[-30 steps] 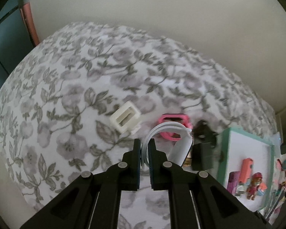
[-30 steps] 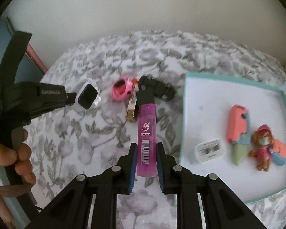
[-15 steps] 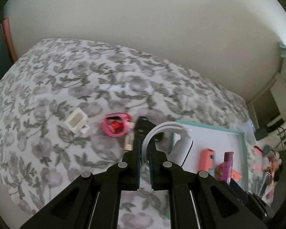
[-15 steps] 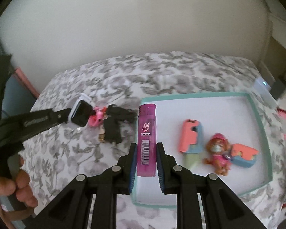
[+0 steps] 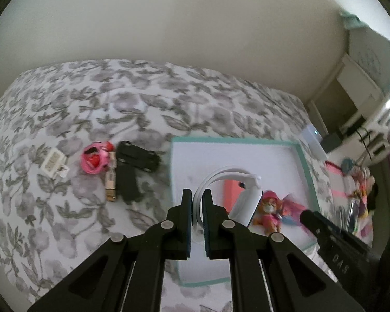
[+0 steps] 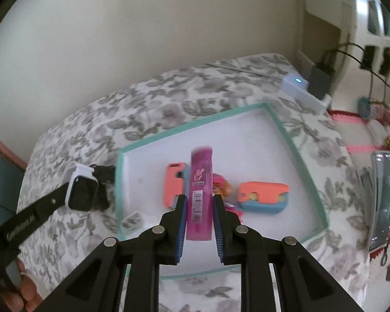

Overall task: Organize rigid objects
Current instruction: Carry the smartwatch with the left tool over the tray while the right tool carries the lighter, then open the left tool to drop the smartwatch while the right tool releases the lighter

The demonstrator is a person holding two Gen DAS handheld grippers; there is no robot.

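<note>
**Two loaded claws hovering over the tray**

You are holding a white smartwatch (image 5: 243, 202) by its strap in the clamped left gripper (image 5: 196, 202) and a pink lighter (image 6: 200, 195) in the clamped right gripper (image 6: 200, 208). Lower each before releasing, aiming for bare floor. The teal-rimmed tray (image 6: 280, 127) is lying directly below and ahead of both claws; the orange toys (image 6: 262, 195) are sitting just beyond the lighter's tip.

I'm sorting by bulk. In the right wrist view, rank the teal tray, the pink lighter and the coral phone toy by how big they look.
1. Teal tray, clearly largest.
2. Pink lighter, though held near the camera, which inflates it.
3. Coral phone toy, partly hidden by the lighter.
</note>
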